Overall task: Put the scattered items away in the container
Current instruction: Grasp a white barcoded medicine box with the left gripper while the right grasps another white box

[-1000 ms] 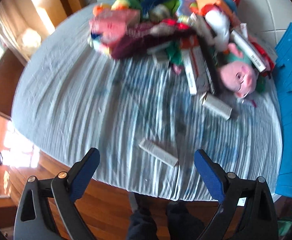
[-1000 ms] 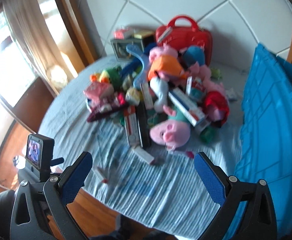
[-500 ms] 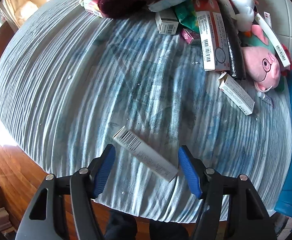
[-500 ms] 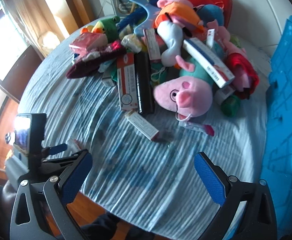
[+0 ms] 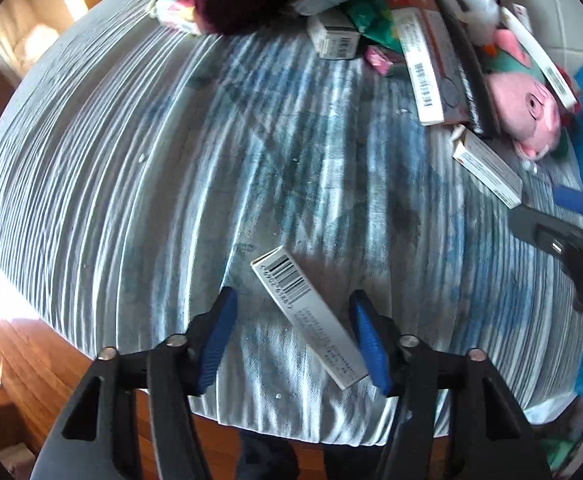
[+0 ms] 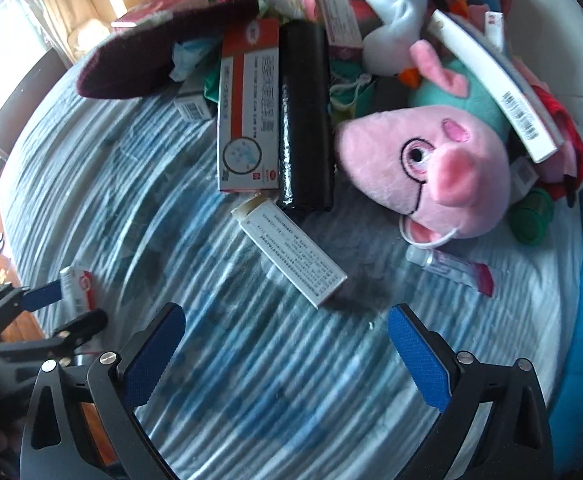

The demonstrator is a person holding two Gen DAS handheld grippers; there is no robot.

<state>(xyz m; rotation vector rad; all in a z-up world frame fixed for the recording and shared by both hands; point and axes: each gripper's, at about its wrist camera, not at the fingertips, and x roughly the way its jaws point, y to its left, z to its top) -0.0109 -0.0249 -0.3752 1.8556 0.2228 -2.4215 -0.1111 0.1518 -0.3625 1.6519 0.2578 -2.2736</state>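
Bright window glare at left, motion blur, fisheye-warped edges

Over the last second the left gripper has descended from above the table edge and narrowed, so the long white barcoded box now lies diagonally between its blue pads. The right gripper, jaws wide, has advanced toward the pile; the printed white box has grown to lower centre of frame.

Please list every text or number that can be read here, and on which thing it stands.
No text reads with certainty.
Barcode box: barcode, digits blurred.
Red-and-white box: Chinese characters, blurred.
Open-flap box: print too small.
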